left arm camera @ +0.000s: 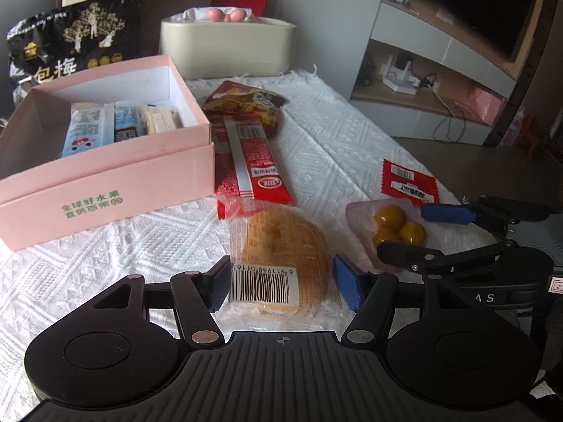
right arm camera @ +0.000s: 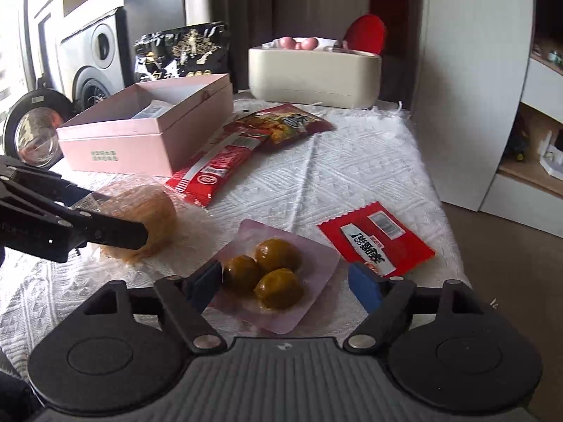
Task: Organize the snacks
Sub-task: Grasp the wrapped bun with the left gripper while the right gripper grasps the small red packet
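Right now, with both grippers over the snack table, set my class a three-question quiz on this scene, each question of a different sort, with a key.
1. True or false: the pink box is empty.
2. What lies between the left gripper fingers? A) wrapped bun B) black bag
3. How many yellow-brown balls does the pink pack before the right gripper hold?

Key: 1 false, packets lie inside; 2 A; 3 three.
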The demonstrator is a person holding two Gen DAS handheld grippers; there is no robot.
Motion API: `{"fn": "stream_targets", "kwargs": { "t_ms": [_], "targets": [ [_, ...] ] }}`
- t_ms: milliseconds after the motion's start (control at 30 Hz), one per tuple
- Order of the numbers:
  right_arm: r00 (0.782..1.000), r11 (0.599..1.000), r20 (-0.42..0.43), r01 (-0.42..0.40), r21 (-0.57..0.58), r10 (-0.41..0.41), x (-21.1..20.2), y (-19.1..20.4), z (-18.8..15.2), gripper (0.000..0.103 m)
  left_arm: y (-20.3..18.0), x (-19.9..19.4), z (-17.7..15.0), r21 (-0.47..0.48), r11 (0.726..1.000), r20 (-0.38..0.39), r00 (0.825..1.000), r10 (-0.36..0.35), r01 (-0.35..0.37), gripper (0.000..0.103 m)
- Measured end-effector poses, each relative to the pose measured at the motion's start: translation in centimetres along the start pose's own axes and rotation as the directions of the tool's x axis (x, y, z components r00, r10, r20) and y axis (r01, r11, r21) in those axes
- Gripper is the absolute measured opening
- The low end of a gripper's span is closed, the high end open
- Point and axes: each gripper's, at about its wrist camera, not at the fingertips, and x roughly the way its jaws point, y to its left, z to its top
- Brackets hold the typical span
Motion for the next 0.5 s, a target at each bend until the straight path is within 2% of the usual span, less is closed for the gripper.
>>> {"fn": "stream_targets", "kwargs": {
  "t_ms": [133,233,333,500],
  "targets": [
    [1.000,1.000,0.016,0.009,0.013,-0.009,0.2,0.0,-0.2,0.085,0.5,-0.3,-0.5,-0.015,1.000,-0.001,1.000,0.005,-0.005,0.066],
    [1.000,1.000,0.019,0.012,0.015,-0.012,0.1,0.0,-0.3,0.085,1.1,-1.5,-0.7,-0.031,0.998,0.029,0.998,0.062,-0.061,0.063],
    [1.000,1.000,0.019,0.021,0.021,-0.021,0.0,0.1,-0.3,0.085,2.1,-2.5,-1.3,-0.046,0.993,0.014,0.994,0.107,-0.106,0.063],
    [0.999,0.999,0.041,0.034,0.011,-0.035,-0.6,0.8,-0.2,0.085,3.2,-3.0,-2.5,-0.099,0.992,-0.009,0.997,0.073,-0.074,0.062]
  ]
}}
